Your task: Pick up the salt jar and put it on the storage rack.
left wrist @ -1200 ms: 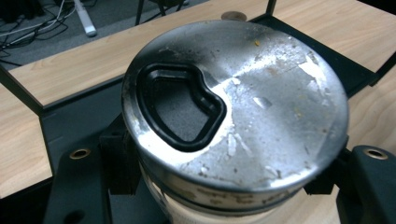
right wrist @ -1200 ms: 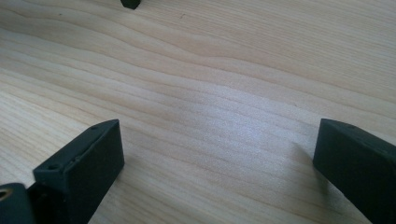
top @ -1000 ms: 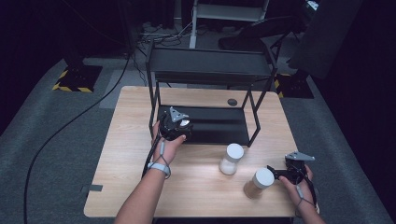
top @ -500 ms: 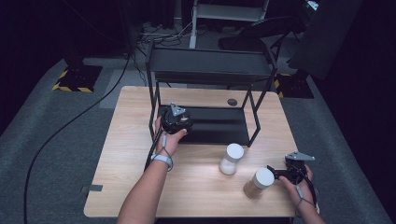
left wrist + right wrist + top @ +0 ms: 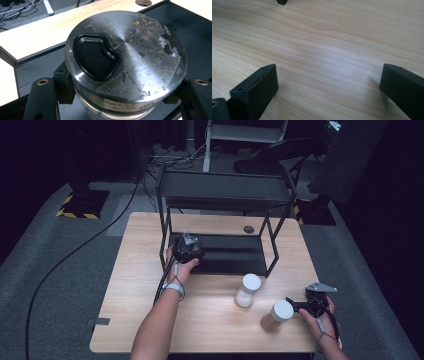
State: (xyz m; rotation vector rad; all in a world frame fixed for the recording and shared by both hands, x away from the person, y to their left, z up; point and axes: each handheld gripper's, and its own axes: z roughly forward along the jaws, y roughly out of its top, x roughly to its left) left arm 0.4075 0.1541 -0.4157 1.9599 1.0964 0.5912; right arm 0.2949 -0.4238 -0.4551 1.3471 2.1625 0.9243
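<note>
Rack [image 5: 226, 195]: stands on table [image 5: 135, 320], toward far edge, centred | Jar [image 5: 125, 62]: in left gripper [image 5: 186, 251], over rack's lower shelf [image 5: 235, 254], left end | Two containers: upright one [image 5: 247, 290] before rack's right front leg; second [image 5: 276, 316] near front-right corner, just left of right gripper [image 5: 295, 306].

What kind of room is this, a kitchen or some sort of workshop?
Probably a lab or recording studio, not a kitchen: a pale wooden table on grey carpet holds a black metal two-tier rack, loose black cables trail over the floor, and yellow-and-black hazard tape marks an equipment base.
</note>
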